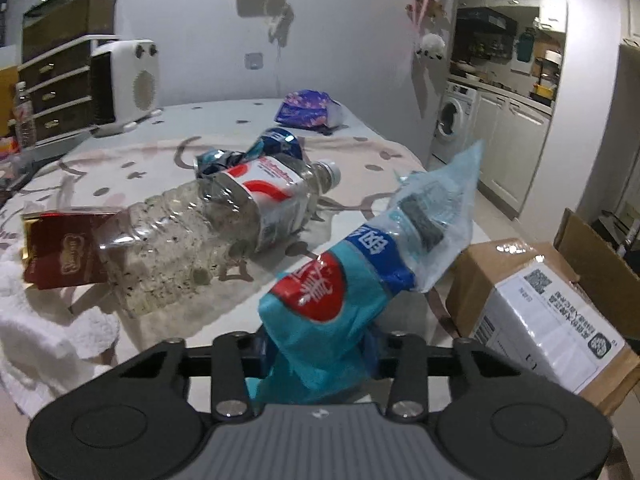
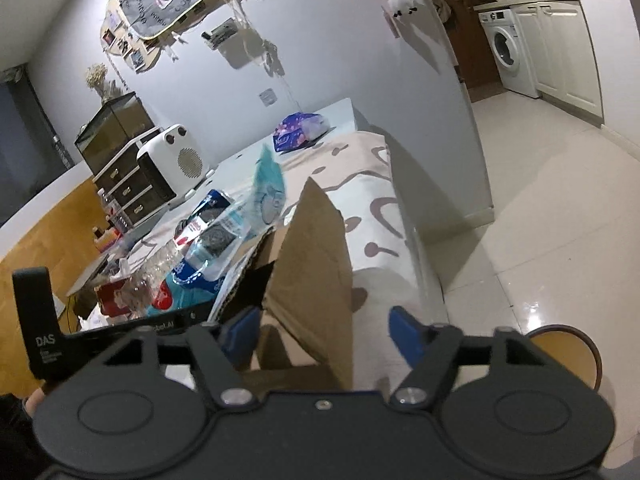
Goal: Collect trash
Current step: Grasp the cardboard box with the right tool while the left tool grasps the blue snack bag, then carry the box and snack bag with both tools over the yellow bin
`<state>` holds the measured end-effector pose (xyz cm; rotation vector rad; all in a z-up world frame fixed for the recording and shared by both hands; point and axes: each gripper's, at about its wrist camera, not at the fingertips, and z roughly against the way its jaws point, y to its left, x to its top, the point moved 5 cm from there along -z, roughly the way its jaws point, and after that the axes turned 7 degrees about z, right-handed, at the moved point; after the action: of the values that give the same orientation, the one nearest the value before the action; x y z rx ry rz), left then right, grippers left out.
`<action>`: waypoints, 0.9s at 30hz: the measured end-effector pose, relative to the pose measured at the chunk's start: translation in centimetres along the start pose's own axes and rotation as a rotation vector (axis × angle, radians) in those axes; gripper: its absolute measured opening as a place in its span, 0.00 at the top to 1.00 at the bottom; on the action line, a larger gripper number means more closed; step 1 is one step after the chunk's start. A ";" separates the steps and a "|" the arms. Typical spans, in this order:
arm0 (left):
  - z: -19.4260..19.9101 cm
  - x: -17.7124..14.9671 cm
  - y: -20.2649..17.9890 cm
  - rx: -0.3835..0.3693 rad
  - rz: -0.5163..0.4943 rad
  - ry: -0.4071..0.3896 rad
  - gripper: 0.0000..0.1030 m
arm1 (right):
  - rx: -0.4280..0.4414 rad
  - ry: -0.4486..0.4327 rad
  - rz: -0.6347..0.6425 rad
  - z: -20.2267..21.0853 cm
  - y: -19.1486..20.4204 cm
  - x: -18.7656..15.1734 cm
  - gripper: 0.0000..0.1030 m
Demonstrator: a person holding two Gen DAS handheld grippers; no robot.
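Left gripper point(image 1: 320, 344): jaws clamped on the lower end of a teal and blue wrapper point(image 1: 352, 276), held up off the bench point(image 1: 168, 160) near its right edge, above and beside the cardboard box point(image 1: 532, 308). The wrapper's clear top corner tilts up to the right.

Right gripper point(image 2: 324, 334): jaws spread wide, holding nothing; the raised brown flap point(image 2: 316, 264) of the box stands between the blue fingers point(image 2: 406, 334); contact with either finger cannot be told.

On the patterned bench cover: a crushed clear bottle point(image 1: 208, 224) with a red and white label lies on its side mid-bench, cap toward the far right. A red packet point(image 1: 64, 248) lies against the bottle's base at the left edge. A crumpled blue packet point(image 1: 256, 152) lies just behind the bottle. A purple pack point(image 1: 308, 108) lies near the far edge, well apart from the rest.
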<state>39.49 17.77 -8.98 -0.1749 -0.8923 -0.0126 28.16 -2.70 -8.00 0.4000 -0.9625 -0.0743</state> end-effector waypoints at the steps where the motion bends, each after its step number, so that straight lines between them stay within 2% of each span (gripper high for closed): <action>1: 0.3 0.0 0.0 0.006 0.017 -0.007 0.65 | 0.012 -0.005 0.012 0.0 0.1 0.0 0.47; 5: 2.0 -0.6 -0.4 0.002 0.069 -0.026 0.70 | 0.014 -0.024 0.100 0.3 0.6 0.1 0.74; 6: 2.4 -0.8 -0.5 0.010 0.074 -0.027 0.76 | 0.012 -0.023 0.107 0.5 0.5 0.2 0.76; 8: 3.2 -1.3 -1.0 0.024 0.093 -0.026 0.77 | 0.000 -0.021 0.112 0.7 0.0 0.4 0.87; 11: 4.6 -2.2 -1.8 0.052 0.108 -0.035 0.78 | -0.016 -0.011 0.106 1.2 -0.7 0.5 0.96; 18: 9.0 -4.6 -4.4 0.151 0.112 -0.103 0.79 | -0.022 -0.026 0.196 3.8 -1.2 0.1 0.97; 27: 13.5 -8.0 -6.0 0.199 0.234 -0.149 0.79 | -0.021 -0.054 0.259 7.9 -3.7 -0.9 0.97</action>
<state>23.52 13.46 -6.02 -0.0941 -1.0111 0.3091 21.62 -8.28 -6.07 0.2521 -1.0590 0.1408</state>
